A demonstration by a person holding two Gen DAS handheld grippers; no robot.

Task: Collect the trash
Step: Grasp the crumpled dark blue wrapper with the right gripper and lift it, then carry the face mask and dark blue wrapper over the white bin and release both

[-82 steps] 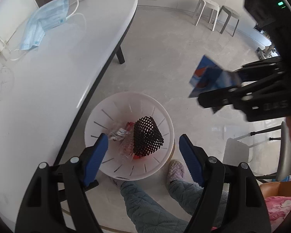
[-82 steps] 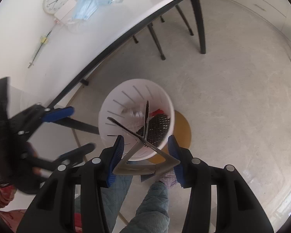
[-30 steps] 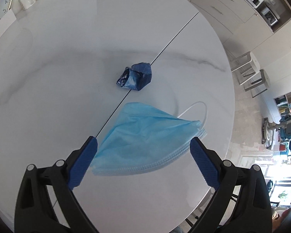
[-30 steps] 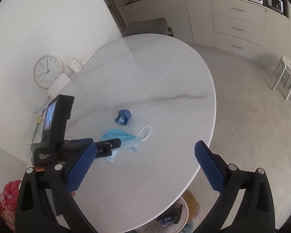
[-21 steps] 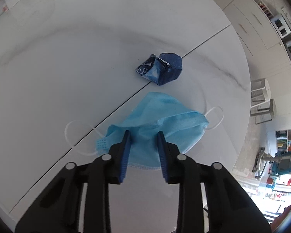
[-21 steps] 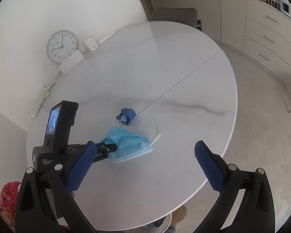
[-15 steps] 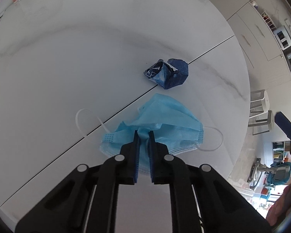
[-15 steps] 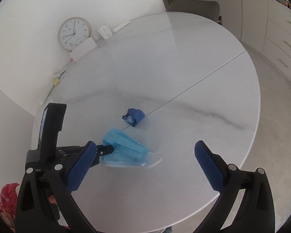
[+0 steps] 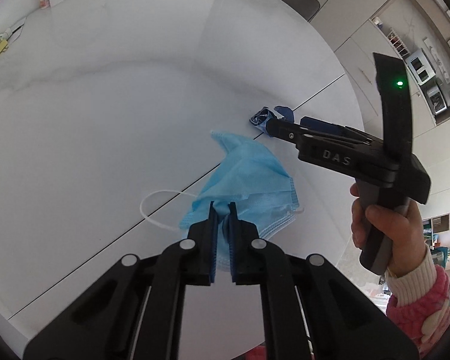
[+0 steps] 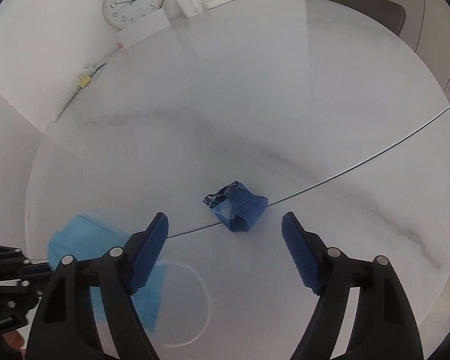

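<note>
A light blue face mask (image 9: 243, 177) lies on the white marble table (image 9: 105, 120). My left gripper (image 9: 221, 210) is shut on the mask's near edge. The mask shows blurred at the lower left of the right wrist view (image 10: 84, 240). A crumpled dark blue wrapper (image 10: 235, 205) lies on the table's seam. My right gripper (image 10: 225, 231) is open, low over the table, with the wrapper just ahead of and between its fingers. In the left wrist view the right gripper (image 9: 270, 124) reaches in from the right and partly hides the wrapper (image 9: 261, 118).
A round clock (image 10: 132, 0), a white card (image 10: 144, 31) and a white mug (image 10: 190, 3) stand at the table's far edge by the wall. A cable and clip (image 10: 84, 79) lie at the far left. Cabinets (image 9: 405, 69) are beyond the table.
My left gripper closed on the mask and has begun to pull it up. My right gripper came down close to the blue wrapper, its jaws now either side of it.
</note>
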